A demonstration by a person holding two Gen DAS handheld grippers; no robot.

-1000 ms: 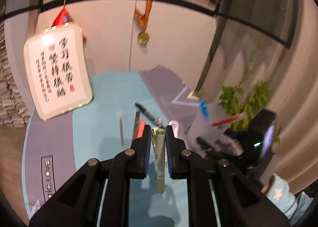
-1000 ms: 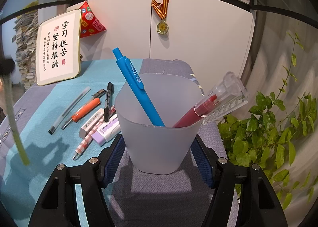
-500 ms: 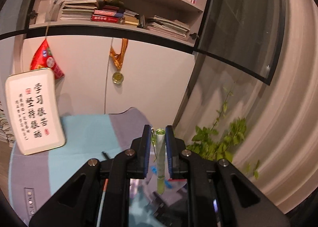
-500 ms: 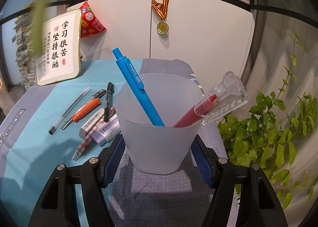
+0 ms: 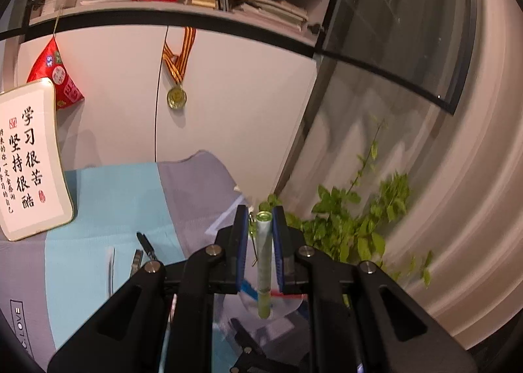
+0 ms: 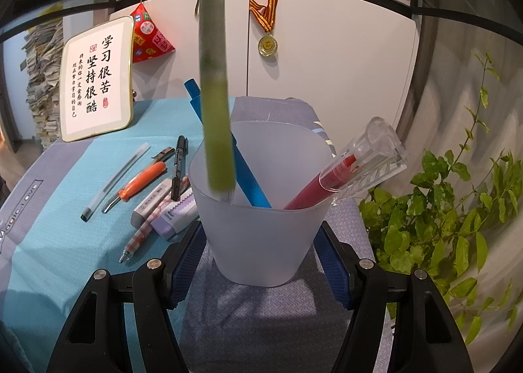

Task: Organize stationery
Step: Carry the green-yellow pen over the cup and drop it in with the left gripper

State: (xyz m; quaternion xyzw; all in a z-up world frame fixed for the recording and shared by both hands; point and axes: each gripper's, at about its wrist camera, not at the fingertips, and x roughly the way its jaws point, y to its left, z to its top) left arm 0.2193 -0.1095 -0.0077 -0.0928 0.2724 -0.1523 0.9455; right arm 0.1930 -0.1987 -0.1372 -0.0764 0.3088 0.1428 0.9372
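Observation:
My left gripper [image 5: 260,226] is shut on a green pen [image 5: 264,262], held upright. In the right wrist view the green pen [image 6: 214,78] hangs tip-down with its lower end just inside the rim of the frosted white cup [image 6: 261,226]. My right gripper [image 6: 261,252] is shut on the cup, which stands on the grey mat. A blue pen [image 6: 248,180] and a red pen [image 6: 310,190] with a clear cap lean inside the cup.
Left of the cup on the teal mat [image 6: 65,242] lie a clear pen [image 6: 114,181], an orange pen [image 6: 140,181], a black marker [image 6: 179,163], two erasers [image 6: 173,212] and a checked pencil [image 6: 143,235]. A framed calligraphy sign [image 6: 96,78] stands behind. A plant [image 6: 441,209] is at right.
My left gripper has carried the green pen up and across from the left of the table to over the cup. The right gripper and cup have not moved.

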